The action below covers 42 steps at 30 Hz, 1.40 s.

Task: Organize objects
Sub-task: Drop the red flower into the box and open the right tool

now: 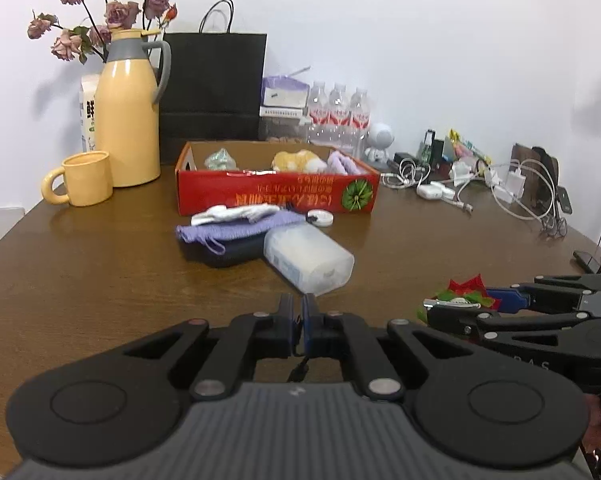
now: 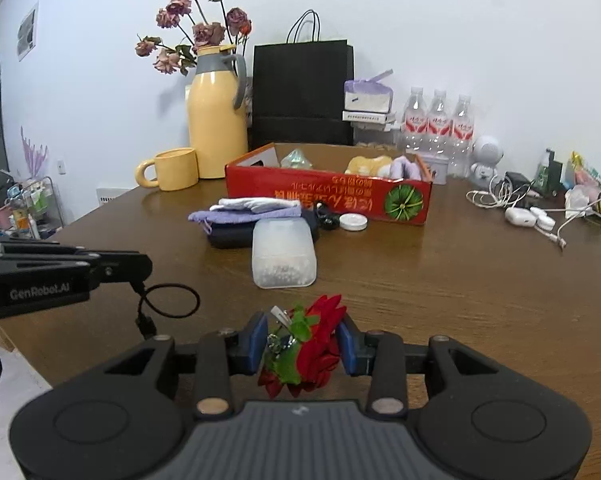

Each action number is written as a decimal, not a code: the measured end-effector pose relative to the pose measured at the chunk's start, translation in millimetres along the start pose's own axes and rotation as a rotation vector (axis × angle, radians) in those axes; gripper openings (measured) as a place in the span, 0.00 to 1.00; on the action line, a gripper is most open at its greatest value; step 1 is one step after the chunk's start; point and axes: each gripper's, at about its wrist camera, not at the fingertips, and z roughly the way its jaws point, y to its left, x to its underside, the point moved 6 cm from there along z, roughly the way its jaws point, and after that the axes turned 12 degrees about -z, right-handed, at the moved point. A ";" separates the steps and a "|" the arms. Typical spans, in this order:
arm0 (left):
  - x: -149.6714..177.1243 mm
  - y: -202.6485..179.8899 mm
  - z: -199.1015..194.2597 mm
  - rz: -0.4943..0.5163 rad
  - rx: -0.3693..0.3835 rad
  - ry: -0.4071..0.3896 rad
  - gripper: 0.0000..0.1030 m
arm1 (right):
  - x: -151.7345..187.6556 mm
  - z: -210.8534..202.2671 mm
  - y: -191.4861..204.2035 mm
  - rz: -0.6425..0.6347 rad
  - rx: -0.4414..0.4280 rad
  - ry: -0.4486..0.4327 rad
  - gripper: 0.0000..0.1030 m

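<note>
Red flower clip (image 2: 312, 344) between blue pads (image 2: 258, 340)

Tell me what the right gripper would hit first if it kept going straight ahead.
Probably the translucent plastic container, lying directly ahead of the right gripper, which is shut on the red flower clip; depth is uncertain.

A plain white wall (image 2: 480, 40) backs a dark brown wooden desk (image 2: 460, 300), its glossy top reflecting soft, even light. In the right wrist view a small picture (image 2: 27, 31) hangs on the wall at the left, above a cluttered wire rack (image 2: 36, 204) beside pale floor (image 2: 16, 384).
</note>
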 end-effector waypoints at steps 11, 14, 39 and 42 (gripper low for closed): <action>-131.6 26.9 60.5 0.029 0.040 -0.106 0.06 | -95.5 60.5 -63.6 -0.047 -0.015 -0.098 0.35; -195.7 37.2 127.5 0.104 -0.020 -0.106 0.06 | -158.8 116.2 -82.5 -0.082 -0.078 -0.121 0.35; -271.0 77.9 272.8 0.126 -0.133 0.031 0.73 | -280.5 362.7 -115.4 0.177 -0.043 0.137 0.76; -266.7 68.2 220.9 0.137 -0.131 -0.011 0.79 | -279.9 310.2 -111.0 0.139 -0.032 0.094 0.79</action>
